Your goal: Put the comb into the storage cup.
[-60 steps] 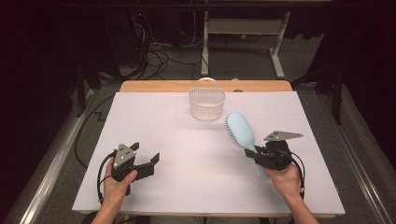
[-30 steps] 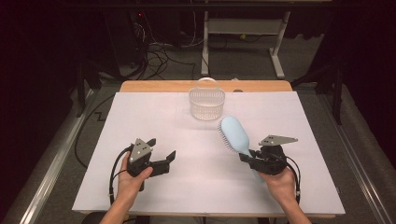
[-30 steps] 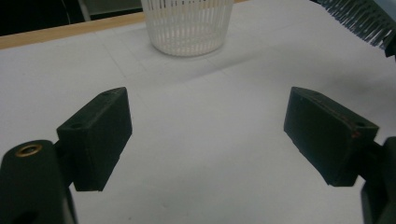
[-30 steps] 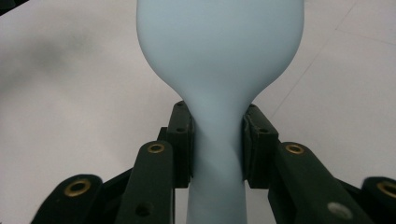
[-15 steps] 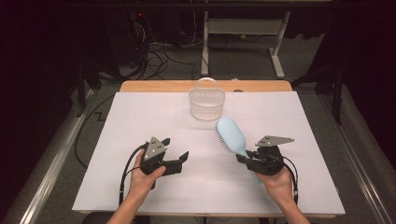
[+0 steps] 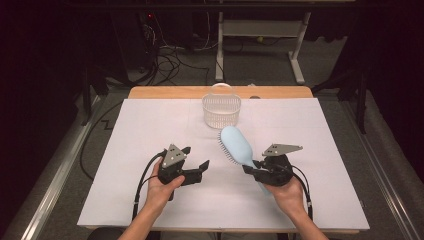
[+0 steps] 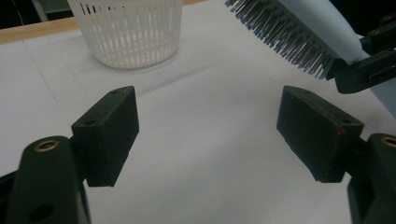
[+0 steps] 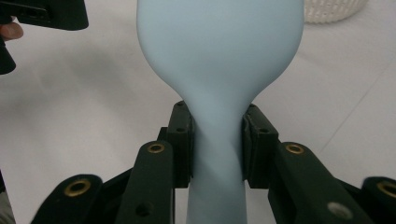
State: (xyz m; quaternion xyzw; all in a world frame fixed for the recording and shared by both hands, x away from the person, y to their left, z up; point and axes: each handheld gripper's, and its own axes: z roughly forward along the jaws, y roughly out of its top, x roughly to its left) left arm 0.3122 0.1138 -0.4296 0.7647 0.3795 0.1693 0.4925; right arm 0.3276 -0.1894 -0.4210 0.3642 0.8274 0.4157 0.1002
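A light blue hairbrush (image 6: 236,145) is held above the white table sheet, its bristles facing left. My right gripper (image 6: 251,167) is shut on the narrow neck of its handle. The right gripper view has both pads pressed against the hairbrush (image 8: 219,42), with my right gripper (image 8: 217,135) below the brush head. My left gripper (image 6: 195,157) hovers a short way left of the brush, pointing toward it. It is open, and its jaws have just been closing a little with nothing between them. In the left gripper view the left gripper (image 7: 208,126) frames bare table, with the hairbrush (image 7: 299,32) at the upper right.
A white slatted basket (image 6: 221,111) stands at the back centre of the white sheet (image 6: 150,130), just beyond the brush head. It shows again as the basket (image 7: 128,32) at the upper left. A wooden table edge (image 6: 170,92) runs behind it, with cables and floor beyond.
My left gripper has moved right, toward the brush, and its jaws have narrowed slightly. The right gripper and the brush have drifted a little to the left.
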